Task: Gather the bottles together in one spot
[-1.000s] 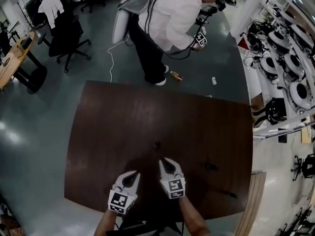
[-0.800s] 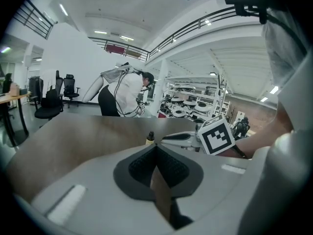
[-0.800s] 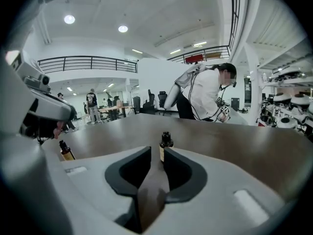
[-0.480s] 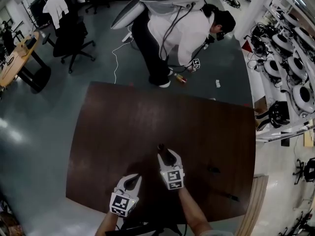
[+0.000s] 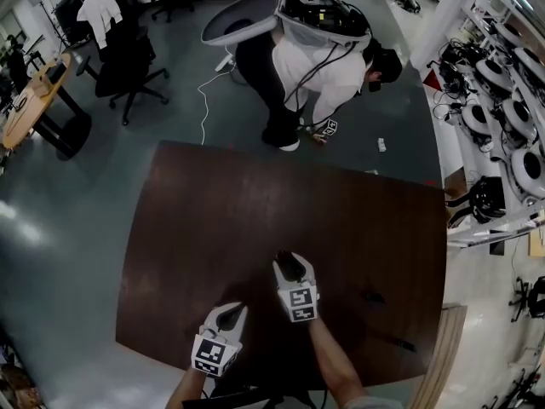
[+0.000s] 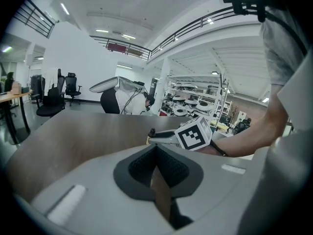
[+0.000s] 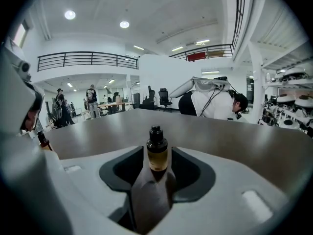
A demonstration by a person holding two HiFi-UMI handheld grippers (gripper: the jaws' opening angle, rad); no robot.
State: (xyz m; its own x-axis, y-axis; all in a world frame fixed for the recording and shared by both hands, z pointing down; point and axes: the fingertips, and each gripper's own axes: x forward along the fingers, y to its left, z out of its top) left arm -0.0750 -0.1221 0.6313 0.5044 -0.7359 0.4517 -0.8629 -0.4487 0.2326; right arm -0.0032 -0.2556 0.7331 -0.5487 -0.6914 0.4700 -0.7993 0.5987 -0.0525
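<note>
Bottle: a small amber bottle point(image 7: 157, 153) with a black cap stands upright on the desk point(image 5: 213, 211), near its middle and towards the wearer's side.
Right gripper: the right gripper point(image 5: 288, 261) sits low over the desk with the bottle right between its fingers point(image 7: 195, 173), near the tips.
Right fingers: spread apart and just been opening; a sliver of space shows on each side of the bottle, so they are round it and not pressing on it.
Left gripper: the left gripper point(image 5: 230, 311) hangs nearer the wearer, just beside the right one and apart from the bottle.
Left fingers: tips drawn together with nothing between them.
Desk: dark brown wood grain, broad; two small dark things lie off to the right, too small to name.
Room: a glossy grey-green floor point(image 5: 68, 194), black office chairs point(image 5: 128, 66) at the far left, racks of equipment point(image 5: 511, 83) along the right.
Person: someone in a white top point(image 5: 328, 66) bends over the floor just beyond the desk's far edge.
</note>
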